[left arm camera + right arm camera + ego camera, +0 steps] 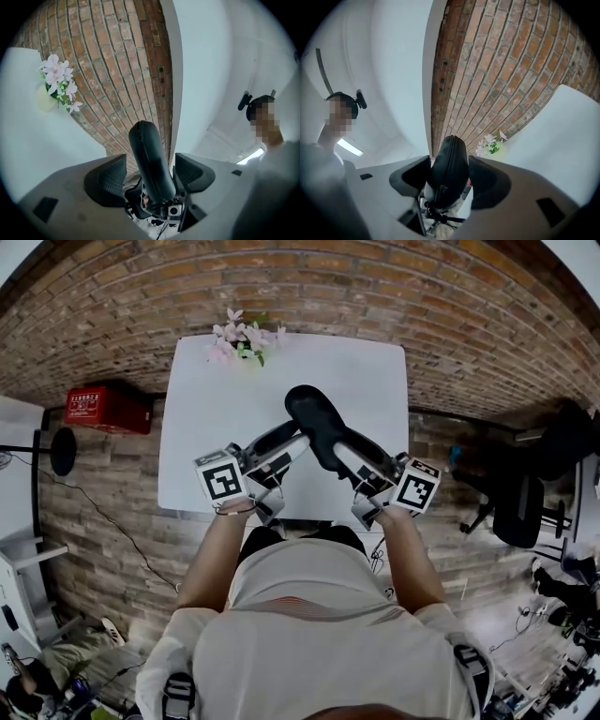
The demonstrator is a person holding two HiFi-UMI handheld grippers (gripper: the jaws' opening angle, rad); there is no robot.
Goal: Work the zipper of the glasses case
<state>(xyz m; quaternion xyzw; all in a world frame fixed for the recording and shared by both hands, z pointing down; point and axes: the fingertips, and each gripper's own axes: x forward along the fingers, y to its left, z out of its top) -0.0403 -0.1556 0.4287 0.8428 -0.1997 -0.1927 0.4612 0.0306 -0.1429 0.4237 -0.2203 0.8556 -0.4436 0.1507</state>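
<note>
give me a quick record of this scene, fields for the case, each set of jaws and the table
item: black glasses case, held above the white table
right gripper: jaws shut on the case
left gripper: jaws apart, case between them, not clamped
background: pink flowers at the table's far edge

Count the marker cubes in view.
2. One cube on the left gripper, lower left of the case; the other on the right gripper, lower right. None seems hidden.
</note>
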